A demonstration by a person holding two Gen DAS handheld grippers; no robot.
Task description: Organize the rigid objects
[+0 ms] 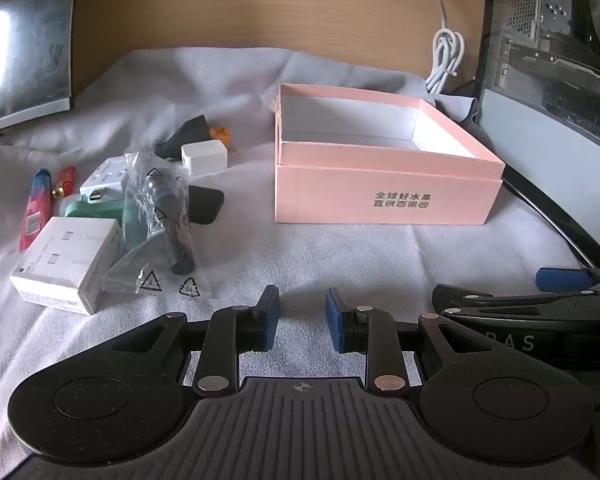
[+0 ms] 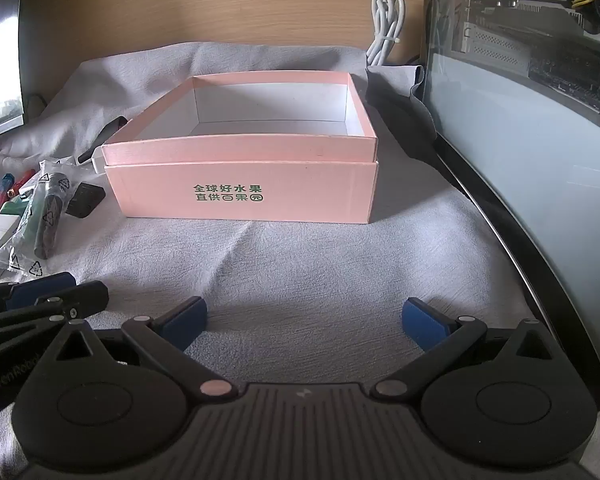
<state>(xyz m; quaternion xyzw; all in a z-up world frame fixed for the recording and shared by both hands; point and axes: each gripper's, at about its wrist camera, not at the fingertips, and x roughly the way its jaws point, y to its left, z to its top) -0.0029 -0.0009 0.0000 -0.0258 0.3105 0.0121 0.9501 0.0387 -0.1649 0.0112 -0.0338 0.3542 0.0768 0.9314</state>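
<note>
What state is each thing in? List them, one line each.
pink box: open, no lid, nothing seen inside
left gripper: jaws slightly apart, holding nothing
right gripper: jaws wide open, holding nothing
white cable: coiled and tied
plastic bag: crumpled, dark cylinder inside, lying flat
white carton: closed, lying on the cloth
white charger: unplugged, resting on the cloth

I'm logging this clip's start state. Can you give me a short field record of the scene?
surface: white cloth
container: pink box, open, nothing visible inside
loose items: pile left of the box, including white carton and bagged dark cylinder
left gripper: open, holding nothing
right gripper: open wide, holding nothing
</note>
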